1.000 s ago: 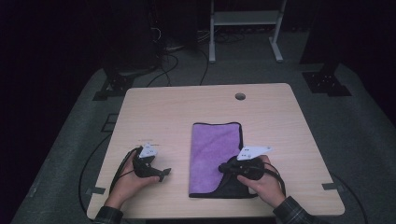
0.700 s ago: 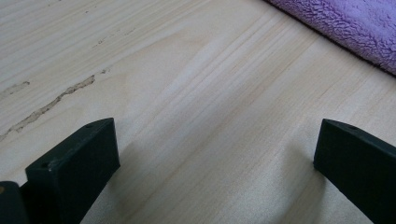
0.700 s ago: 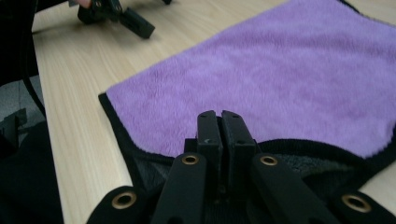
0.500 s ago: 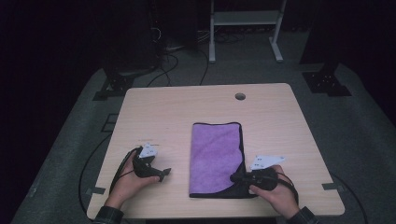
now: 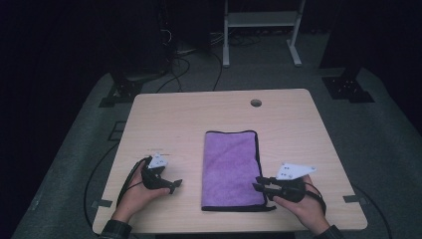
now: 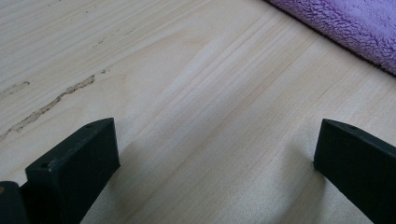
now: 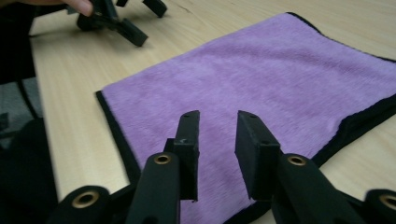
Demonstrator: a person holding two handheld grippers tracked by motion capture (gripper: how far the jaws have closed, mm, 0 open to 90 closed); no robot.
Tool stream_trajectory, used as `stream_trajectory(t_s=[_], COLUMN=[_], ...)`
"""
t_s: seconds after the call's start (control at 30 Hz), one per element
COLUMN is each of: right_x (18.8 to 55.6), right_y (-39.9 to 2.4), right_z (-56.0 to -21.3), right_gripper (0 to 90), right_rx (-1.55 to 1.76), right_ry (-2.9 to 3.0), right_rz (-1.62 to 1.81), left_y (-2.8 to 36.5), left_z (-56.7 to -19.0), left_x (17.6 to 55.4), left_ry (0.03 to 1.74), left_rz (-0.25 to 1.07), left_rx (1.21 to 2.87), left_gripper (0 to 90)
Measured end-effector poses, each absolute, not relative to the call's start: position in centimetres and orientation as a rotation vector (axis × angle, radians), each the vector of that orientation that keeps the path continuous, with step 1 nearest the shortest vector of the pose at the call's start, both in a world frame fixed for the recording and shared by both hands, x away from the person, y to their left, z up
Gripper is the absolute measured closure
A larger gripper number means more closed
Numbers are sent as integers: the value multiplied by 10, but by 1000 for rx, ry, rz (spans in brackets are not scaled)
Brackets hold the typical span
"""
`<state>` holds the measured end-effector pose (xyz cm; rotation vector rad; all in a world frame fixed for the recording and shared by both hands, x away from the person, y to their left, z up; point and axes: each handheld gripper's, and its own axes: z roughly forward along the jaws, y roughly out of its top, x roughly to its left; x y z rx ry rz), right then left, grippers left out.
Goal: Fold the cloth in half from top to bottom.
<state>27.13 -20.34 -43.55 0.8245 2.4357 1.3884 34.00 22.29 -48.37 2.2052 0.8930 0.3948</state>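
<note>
My right claw [image 5: 259,183] had slid off the folded purple towel [image 5: 230,167] toward the counter's near right corner, jaws just parting, empty. I'd open wider before retaking its hem; left claw [image 5: 175,185] rested wide.

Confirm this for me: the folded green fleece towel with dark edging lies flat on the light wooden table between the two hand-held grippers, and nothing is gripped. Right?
Not quite: the folded fleece towel with dark edging is purple, not green, as the high view shows. The rest holds: it lies flat on the light wooden table between the left gripper and the right gripper, and nothing is gripped.
</note>
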Motion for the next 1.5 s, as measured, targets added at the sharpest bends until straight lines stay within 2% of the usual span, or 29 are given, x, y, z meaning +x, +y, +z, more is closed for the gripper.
stream_trajectory(t_s=[0.17,0.3,0.63,1.07,1.5], right_x=[294,317,374,428,479], right_y=[-199,-199,-203,-203,-202], right_z=[-440,-441,-434,-434,-460], right_gripper=[567,525,480,462,422], right_rx=[829,852,939,994,1131], right_ry=[2431,2423,2401,2391,2341], right_rz=[1332,1275,1227,1175,1122], left_y=[223,223,223,223,223], left_z=[-484,-484,-484,-484,-484], left_x=[340,340,340,340,340], left_ry=[893,892,891,890,891], left_rz=[395,396,395,395,397], left_rx=[2205,2206,2210,2207,2205], left_gripper=[0,0,0,0,0])
